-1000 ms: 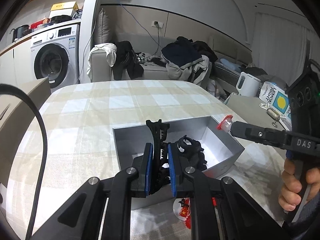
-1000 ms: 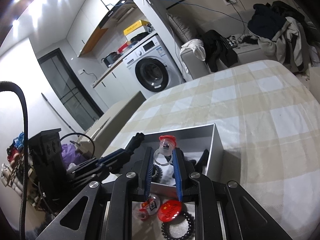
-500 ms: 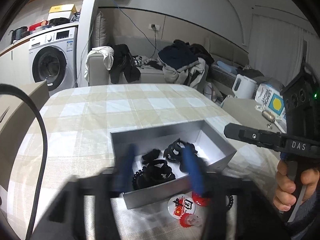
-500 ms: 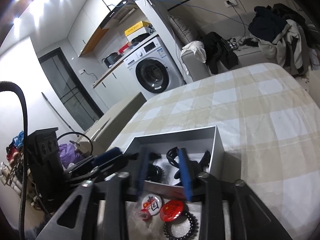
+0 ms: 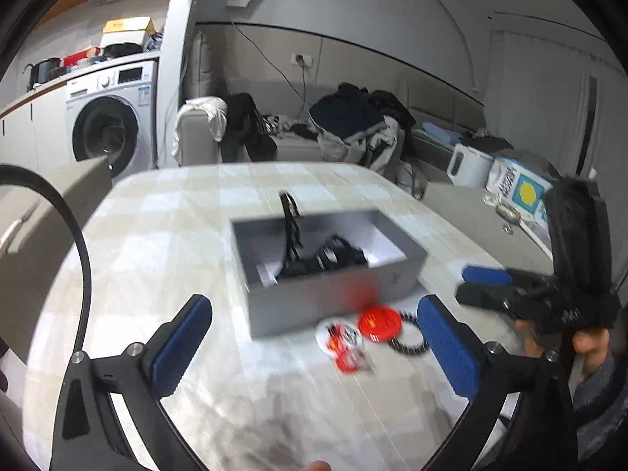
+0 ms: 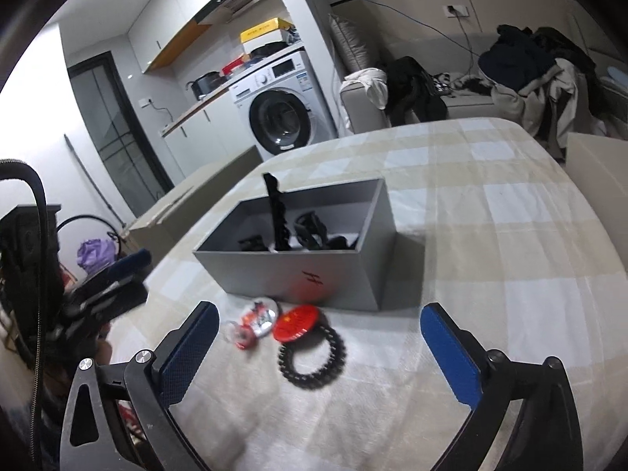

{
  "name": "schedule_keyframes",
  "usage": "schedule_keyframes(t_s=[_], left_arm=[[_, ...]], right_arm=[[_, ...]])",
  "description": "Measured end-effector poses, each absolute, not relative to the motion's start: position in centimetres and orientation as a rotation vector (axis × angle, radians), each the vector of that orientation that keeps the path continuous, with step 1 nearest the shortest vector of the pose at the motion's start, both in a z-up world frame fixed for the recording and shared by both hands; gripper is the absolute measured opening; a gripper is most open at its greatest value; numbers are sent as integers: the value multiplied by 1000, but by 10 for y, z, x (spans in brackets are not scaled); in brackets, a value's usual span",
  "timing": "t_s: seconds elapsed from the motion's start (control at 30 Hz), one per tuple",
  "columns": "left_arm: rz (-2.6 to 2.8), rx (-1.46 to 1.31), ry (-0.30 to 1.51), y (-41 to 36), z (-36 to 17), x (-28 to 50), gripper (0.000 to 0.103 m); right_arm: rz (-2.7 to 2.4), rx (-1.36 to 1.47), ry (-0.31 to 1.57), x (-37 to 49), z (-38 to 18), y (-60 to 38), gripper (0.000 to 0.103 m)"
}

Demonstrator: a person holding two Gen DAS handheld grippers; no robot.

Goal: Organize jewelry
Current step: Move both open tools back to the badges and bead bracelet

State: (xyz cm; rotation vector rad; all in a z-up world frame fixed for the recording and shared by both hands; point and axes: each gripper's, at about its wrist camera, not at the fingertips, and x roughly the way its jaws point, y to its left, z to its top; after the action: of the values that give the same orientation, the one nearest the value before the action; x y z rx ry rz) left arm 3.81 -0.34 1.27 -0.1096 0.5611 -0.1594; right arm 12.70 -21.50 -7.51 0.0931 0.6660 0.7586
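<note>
An open grey box on the checked tablecloth holds black hair clips, and one long black clip stands up out of it. In front of the box lie a red badge, a white badge, a small red piece and a black beaded bracelet. My left gripper and right gripper hover short of these pieces. Both sets of jaws are opening wide and grip nothing.
A person's hand holds the right gripper at the table's right side. The left gripper shows at the left edge. A washing machine and a sofa heaped with clothes stand beyond the table.
Both grippers were shut over the box, the left on a black clip, the right on a small red-capped piece. Both have let go, opened wide and drawn back toward the table's near side.
</note>
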Motion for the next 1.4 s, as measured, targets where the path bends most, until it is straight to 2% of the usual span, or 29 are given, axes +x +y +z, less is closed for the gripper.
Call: schedule_keyframes(t_s=[0.17,0.43,0.87,1.03,1.1,1.2,1.4], left_arm=[[-169,-65,636,-13,-5,49,102],[-142,-10,641,-16,-14,47,102],[-121,-56,697,-3,-20,49,102],[-134,-98,705,3,-20,51,102],[-140,-116,706,5,-20,51,102],[-143,-146,706,9,-20,51,102],[-148,-186,712,14,-20,52,102]], right_arm=[[688,-35,655,123,-83,-204,103],[681,-81,723,123,-93,-197,103],[695,-131,728,118,-95,-190,101],[747,-181,711,109,-95,-183,86],[762,-204,720,107,-98,-179,70],[780,-230,734,106,-101,-174,56],[808,-262,743,103,-104,-169,55]])
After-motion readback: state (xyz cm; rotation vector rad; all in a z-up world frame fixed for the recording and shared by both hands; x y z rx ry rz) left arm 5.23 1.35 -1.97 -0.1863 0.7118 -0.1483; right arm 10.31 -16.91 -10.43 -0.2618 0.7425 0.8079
